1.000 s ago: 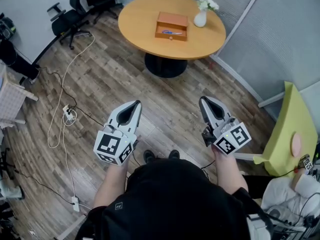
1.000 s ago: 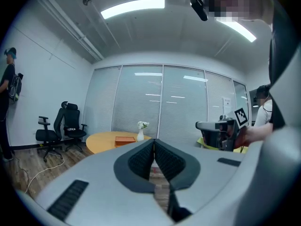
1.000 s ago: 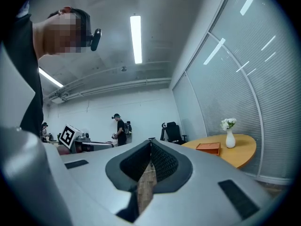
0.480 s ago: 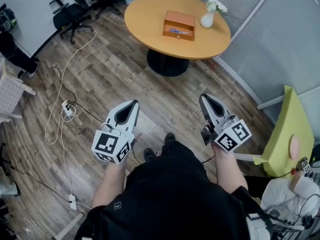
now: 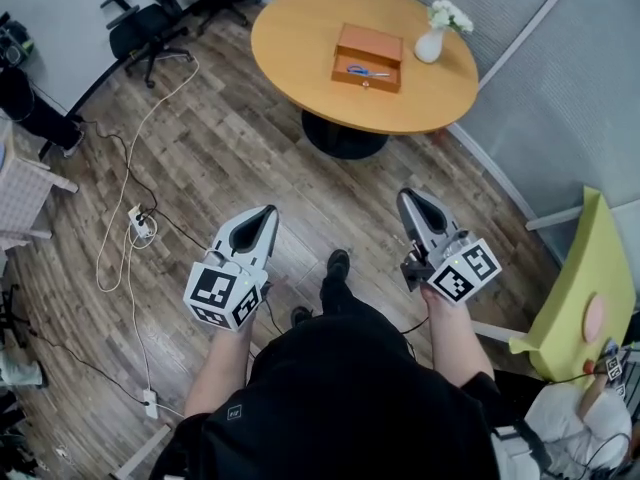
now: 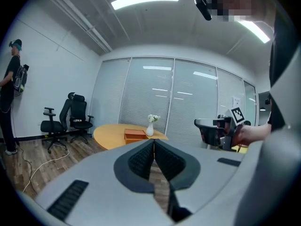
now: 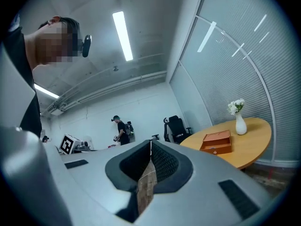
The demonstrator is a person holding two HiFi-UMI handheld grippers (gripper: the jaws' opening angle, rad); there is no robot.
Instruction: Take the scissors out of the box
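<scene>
The task is judged to be at its very start: nothing has been grasped, and the blue-handled scissors (image 5: 363, 71) are seen lying inside the open orange box (image 5: 372, 42), which rests on the round wooden surface (image 5: 300, 38) near a white vase (image 5: 431, 46) of flowers. The left gripper (image 5: 265, 215) and the right gripper (image 5: 410, 201) are held over the wooden floor (image 5: 230, 138), well apart from that surface. Each gripper's jaws are pressed together with nothing between them, as is shown in both gripper views. The approach to the box, the spreading of the jaws, the grasp and the lifting-out are all left to be done. No brand, label or readable writing can be made out; only black-and-white square markers are shown on the grippers' cubes.
</scene>
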